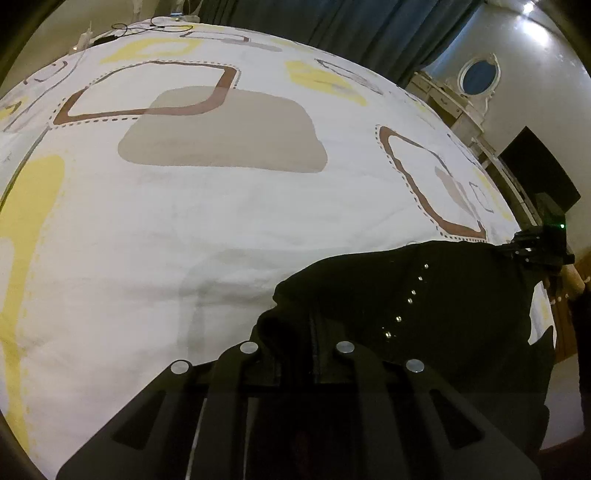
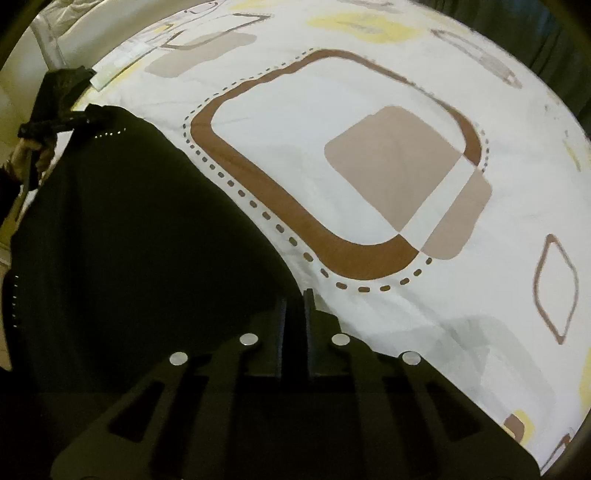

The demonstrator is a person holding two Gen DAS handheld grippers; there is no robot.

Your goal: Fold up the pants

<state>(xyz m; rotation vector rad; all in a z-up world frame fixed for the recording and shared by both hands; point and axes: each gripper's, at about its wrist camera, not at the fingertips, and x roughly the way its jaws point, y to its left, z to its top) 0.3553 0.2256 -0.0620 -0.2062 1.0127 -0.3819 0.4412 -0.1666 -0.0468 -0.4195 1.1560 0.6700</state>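
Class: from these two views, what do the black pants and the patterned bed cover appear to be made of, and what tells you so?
Black pants: soft matte cloth, probably knit or cotton; they drape and bunch, with a row of shiny, metal-looking studs.
Bed cover: woven fabric, likely cotton, matte, with fine creases and printed brown, beige and yellow shapes.

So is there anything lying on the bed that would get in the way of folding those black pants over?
Nothing visible does. Both the left gripper and right gripper are already shut on the pants, and the patterned bedspread beyond them lies bare. Only some cables sit at its far edge.
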